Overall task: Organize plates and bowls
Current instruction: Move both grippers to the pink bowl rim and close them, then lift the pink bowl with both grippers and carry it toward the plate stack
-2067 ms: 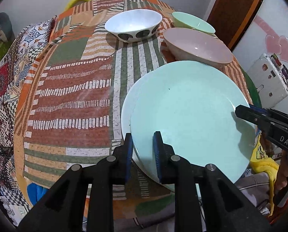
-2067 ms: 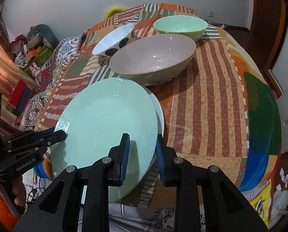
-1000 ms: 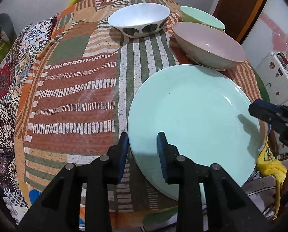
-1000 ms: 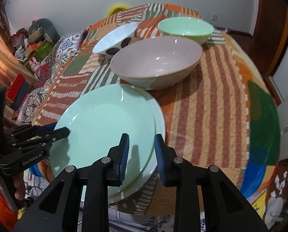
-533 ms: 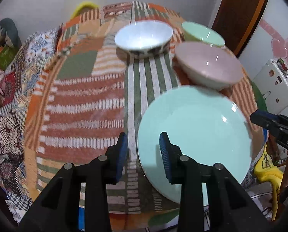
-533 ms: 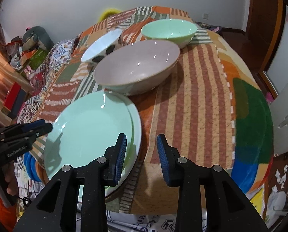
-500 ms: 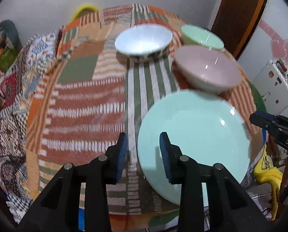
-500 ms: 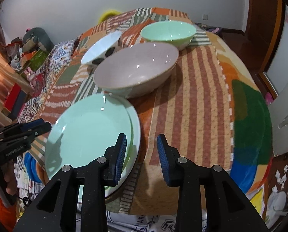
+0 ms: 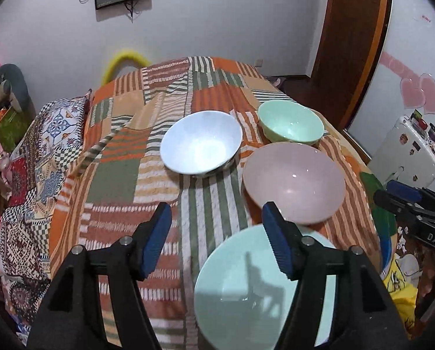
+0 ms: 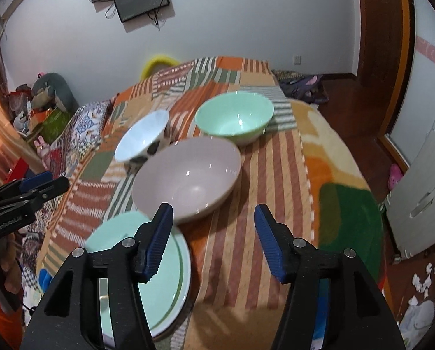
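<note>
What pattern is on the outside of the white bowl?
Large dark spots on white, on the white bowl. The right wrist view shows them best; the left wrist view shows mostly its inside.

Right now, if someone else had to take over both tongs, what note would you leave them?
Left tongs: opening, nothing between the pads.
Right tongs: opening, also empty.
Plates: mint plate lies on the white green-rimmed plate at the near edge of the patchwork cloth; that stack looks done.
Bowls: pink bowl, white bowl and green bowl stand apart behind the plates.
Left: probably nest the bowls.
</note>
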Tool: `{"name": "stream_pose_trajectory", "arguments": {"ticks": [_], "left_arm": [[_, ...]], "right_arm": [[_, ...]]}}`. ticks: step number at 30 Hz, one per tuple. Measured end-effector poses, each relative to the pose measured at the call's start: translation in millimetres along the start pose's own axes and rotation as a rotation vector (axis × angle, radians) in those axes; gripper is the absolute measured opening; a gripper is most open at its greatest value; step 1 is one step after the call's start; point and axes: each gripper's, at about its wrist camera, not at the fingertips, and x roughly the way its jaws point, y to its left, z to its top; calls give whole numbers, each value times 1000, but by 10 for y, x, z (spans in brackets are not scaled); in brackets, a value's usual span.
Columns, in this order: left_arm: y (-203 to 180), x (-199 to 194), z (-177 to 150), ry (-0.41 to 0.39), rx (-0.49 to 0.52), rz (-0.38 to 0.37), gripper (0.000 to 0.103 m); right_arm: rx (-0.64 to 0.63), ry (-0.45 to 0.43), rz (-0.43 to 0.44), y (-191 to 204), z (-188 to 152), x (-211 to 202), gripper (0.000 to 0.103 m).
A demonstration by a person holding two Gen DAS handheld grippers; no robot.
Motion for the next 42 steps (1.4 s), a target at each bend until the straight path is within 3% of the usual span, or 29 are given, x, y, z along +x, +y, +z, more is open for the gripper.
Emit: {"name": "stream_pose_trajectory", "arguments": {"ticks": [18, 23, 24, 26, 34, 37, 42], "left_arm": [[-210, 1057, 230, 121, 41, -52, 63], [-206, 1245, 242, 155, 37, -77, 44], [-200, 1267, 243, 159, 34, -82, 42], [-196, 1322, 238, 169, 27, -98, 28], [-264, 1430, 183, 215, 34, -162, 16], [-321, 1406, 160, 203, 50, -130, 16], [-306, 1315, 182, 209, 28, -153, 16]], "right_arm": [[76, 72, 6, -264, 165, 675, 55], [74, 90, 20, -253, 164, 780, 53], [72, 91, 25, -248, 163, 804, 49], [63, 97, 31, -232, 153, 839, 40], [65, 110, 77, -222, 154, 901, 24], [60, 112, 55, -195, 159, 889, 23], [65, 116, 33, -184, 186, 840, 22]]}}
